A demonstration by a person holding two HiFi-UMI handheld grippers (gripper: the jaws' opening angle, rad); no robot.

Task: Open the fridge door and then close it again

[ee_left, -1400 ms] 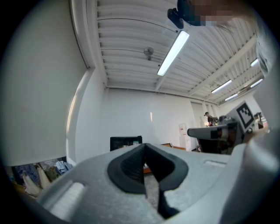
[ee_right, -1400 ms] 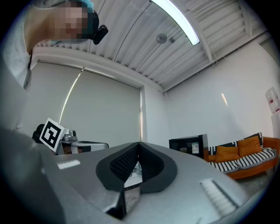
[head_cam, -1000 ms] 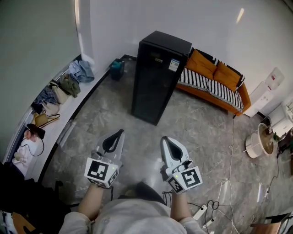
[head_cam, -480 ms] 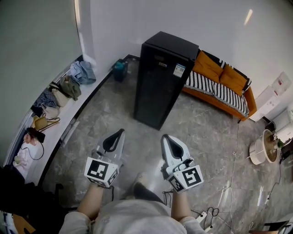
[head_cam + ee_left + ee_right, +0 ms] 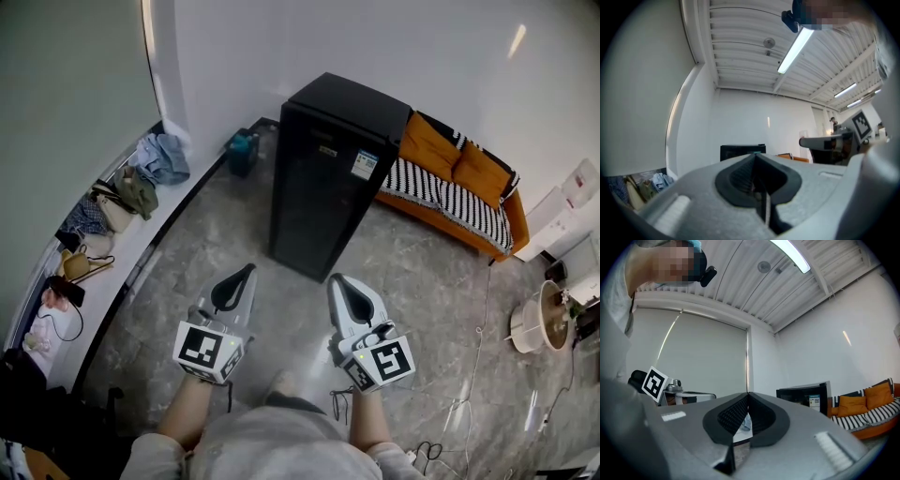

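Left gripper (image 5: 247,272): jaws pressed together, empty. Right gripper (image 5: 336,281): likewise closed, nothing held. Both are well short of the fridge (image 5: 323,173), which stands shut ahead, beside the sofa (image 5: 450,178). Step judged: approach. Next, close in and catch the door edge; its handle cannot be made out from here.

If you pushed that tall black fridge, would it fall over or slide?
Probably neither easily. The fridge is tall and boxy, so it likely weighs a lot and resists a light push. Standing taller than wide, it might tip if shoved hard near its top. The glossy floor could let it slide slightly.
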